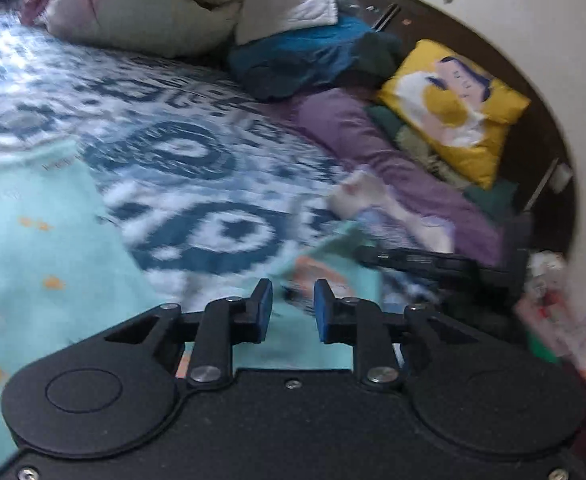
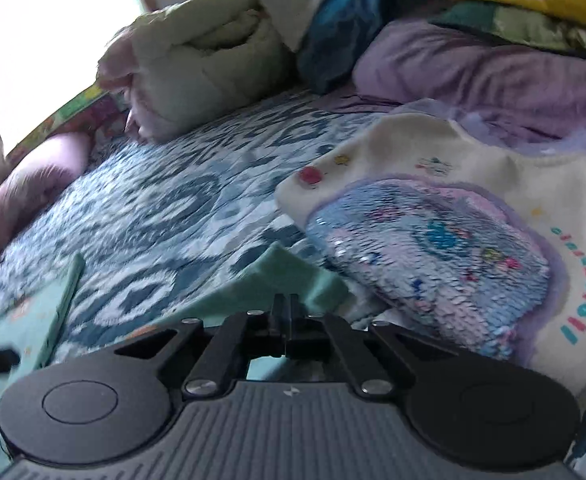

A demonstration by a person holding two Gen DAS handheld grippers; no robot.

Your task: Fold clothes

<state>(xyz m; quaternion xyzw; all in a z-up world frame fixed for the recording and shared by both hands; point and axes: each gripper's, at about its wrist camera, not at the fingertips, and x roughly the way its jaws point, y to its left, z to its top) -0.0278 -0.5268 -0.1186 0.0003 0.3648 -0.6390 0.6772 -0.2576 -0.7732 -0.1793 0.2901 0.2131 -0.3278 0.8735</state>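
A mint-green garment [image 1: 41, 248] with small orange prints lies on the blue-and-white patterned bedspread [image 1: 197, 160]. My left gripper [image 1: 292, 300] is open just above the garment's near edge, nothing between its blue pads. My right gripper [image 2: 286, 312] has its jaws pressed together over a raised corner of the mint garment [image 2: 289, 276]; whether cloth is pinched is hidden. The right gripper also shows in the left wrist view [image 1: 445, 268], at the garment's right side. A white top with a sequin patch [image 2: 445, 240] lies to the right.
Pillows and bedding are piled at the head of the bed: a cream quilt [image 1: 145, 12], a blue bundle [image 1: 313, 56], a purple pillow [image 1: 381, 152] and a yellow cushion [image 1: 457, 108]. A dark headboard [image 1: 533, 120] stands behind.
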